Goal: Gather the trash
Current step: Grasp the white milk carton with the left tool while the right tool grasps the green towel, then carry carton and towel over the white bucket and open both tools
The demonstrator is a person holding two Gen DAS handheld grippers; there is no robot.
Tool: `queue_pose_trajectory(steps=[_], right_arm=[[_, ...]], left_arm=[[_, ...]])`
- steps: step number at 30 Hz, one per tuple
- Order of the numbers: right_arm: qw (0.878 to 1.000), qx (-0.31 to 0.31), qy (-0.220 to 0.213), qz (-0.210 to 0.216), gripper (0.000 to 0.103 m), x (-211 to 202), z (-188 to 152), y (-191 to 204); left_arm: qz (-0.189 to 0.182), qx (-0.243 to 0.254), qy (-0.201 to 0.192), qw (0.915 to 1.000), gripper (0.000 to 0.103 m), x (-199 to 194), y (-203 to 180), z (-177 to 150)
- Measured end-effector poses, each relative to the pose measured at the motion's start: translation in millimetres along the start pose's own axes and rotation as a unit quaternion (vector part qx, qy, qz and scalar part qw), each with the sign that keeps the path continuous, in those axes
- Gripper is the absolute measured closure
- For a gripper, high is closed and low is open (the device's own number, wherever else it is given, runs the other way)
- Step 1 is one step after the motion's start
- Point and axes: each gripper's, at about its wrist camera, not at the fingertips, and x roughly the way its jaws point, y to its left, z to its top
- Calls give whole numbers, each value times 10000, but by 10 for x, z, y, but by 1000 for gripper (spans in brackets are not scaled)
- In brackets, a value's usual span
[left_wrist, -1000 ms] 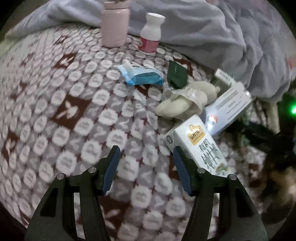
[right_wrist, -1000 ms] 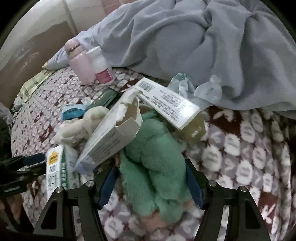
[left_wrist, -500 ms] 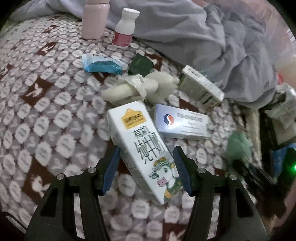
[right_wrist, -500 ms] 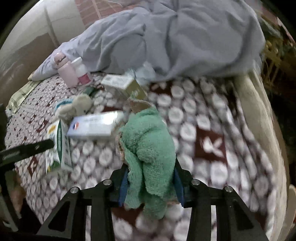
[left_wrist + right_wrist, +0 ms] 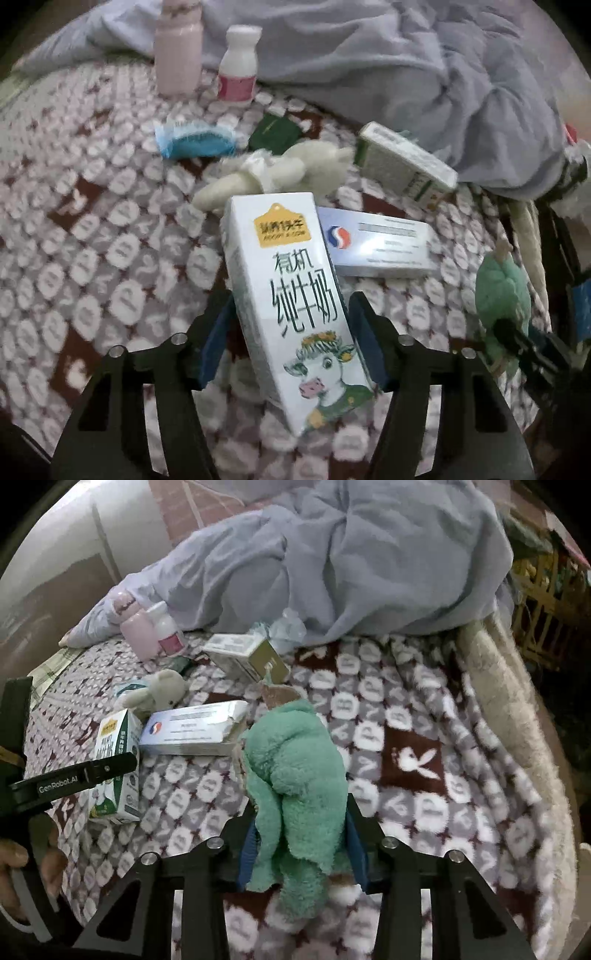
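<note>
left wrist view: a milk carton [image 5: 295, 295] lies on the patterned blanket [image 5: 92, 240] between the parted left tongs [image 5: 291, 332], touching a white medicine box [image 5: 376, 245], with a cream plush toy [image 5: 280, 173] and two bottles [image 5: 207, 62] behind. the right tongs [image 5: 301, 843], having just closed, clamp a green towel [image 5: 295, 760].

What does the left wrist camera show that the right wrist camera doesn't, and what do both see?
Only the left wrist view shows the blue packet whole and the milk carton's cow front between the left gripper's blue pads, with gaps either side. Only the right wrist view shows the right gripper shut on the green plush toy, plus the bed's cream edge. Both show the carton, white medicine box, cream plush rabbit, pink bottle and grey duvet.
</note>
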Motion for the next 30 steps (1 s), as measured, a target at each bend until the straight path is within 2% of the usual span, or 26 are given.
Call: queue_pose_trajectory(steps=[9,17,30], right_arm=[[9992,215,-317,61,63,-426,-162,-96],[9972,460,-581,-133,63,-833,-317,-335],[9890,1016,-805,-717,63,-1353,-620,-971]], left_arm=[[-363,628,-187,9972,43,-389,-542,-127],[-625,1114,-325,9913,43,-581,-1101,-206],[-1089,1977,-239,9739,43,-598,-2131,-423]])
